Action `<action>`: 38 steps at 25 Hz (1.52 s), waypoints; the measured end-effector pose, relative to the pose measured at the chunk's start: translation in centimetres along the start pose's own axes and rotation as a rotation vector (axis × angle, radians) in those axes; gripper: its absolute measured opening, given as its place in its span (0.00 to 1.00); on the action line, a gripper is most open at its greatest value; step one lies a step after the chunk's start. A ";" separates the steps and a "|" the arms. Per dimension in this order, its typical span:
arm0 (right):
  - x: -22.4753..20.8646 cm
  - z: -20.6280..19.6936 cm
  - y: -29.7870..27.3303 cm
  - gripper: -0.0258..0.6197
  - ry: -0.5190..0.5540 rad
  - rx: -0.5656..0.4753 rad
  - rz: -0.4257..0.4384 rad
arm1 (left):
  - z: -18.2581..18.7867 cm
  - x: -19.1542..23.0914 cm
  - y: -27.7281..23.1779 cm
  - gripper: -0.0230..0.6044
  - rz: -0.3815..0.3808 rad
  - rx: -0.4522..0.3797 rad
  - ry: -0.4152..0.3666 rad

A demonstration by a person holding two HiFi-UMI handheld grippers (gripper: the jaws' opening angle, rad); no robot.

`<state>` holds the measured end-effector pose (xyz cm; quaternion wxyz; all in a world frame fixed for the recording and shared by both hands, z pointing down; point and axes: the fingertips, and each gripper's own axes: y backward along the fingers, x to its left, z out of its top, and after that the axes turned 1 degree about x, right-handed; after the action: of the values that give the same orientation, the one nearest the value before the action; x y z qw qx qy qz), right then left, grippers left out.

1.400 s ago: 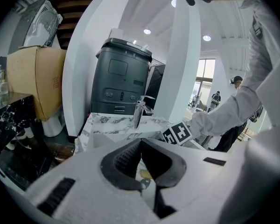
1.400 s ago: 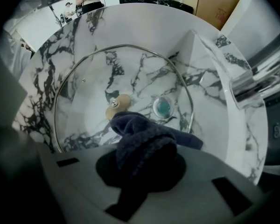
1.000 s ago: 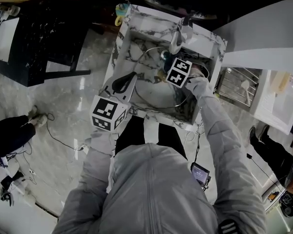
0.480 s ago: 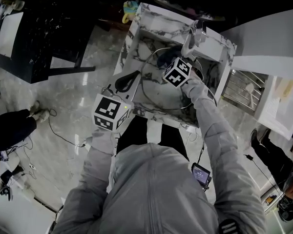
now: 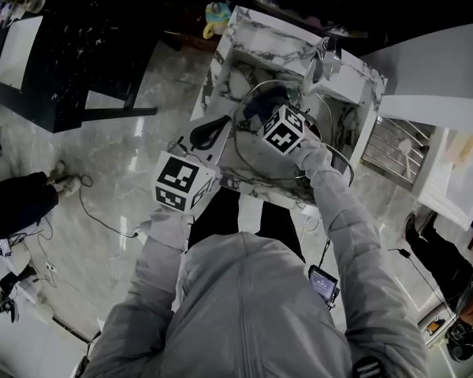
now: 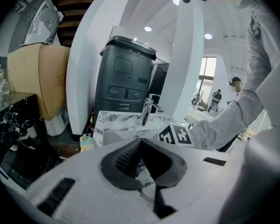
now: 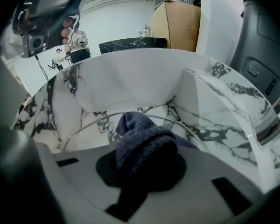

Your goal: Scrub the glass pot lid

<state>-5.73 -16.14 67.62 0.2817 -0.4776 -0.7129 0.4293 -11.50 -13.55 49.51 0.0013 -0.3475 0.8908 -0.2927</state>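
Observation:
The glass pot lid [image 5: 255,153] leans in the marble sink [image 5: 256,42], its metal rim [image 7: 82,125] arcing across the basin. My left gripper [image 5: 208,133] is at the lid's left edge. Its jaws [image 6: 141,168] are shut on the thin rim [image 6: 147,195]. My right gripper [image 5: 262,115] is over the lid's upper left part. It is shut on a dark blue cloth [image 7: 144,146], bunched between the jaws and pressed toward the glass. In the head view the cloth [image 5: 262,101] shows just beyond the marker cube.
A chrome faucet [image 5: 318,65] stands at the sink's far right rim. A wire dish rack [image 5: 388,145] sits to the right. A small yellow object [image 5: 215,14] lies beside the sink's far left corner. A dark bin [image 6: 125,78] and a cardboard box [image 6: 37,78] stand behind.
My right gripper has carried the cloth leftward and nearer across the lid, away from the faucet. The left gripper has kept its hold at the lid's left edge.

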 end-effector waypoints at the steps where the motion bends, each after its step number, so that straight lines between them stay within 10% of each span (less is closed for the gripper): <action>1: 0.8 -0.1 -0.1 0.12 0.004 0.002 0.021 | 0.0 0.0 0.1 0.08 -0.001 0.000 0.000; 38: 11.4 -11.7 4.5 0.12 0.150 0.262 0.462 | -0.1 -5.9 -1.2 0.08 -0.053 -0.005 -0.024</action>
<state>1.41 -0.82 69.10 0.2877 -0.6175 -0.5007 0.5341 -6.29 -10.59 49.04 0.0032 -0.3747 0.8819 -0.2862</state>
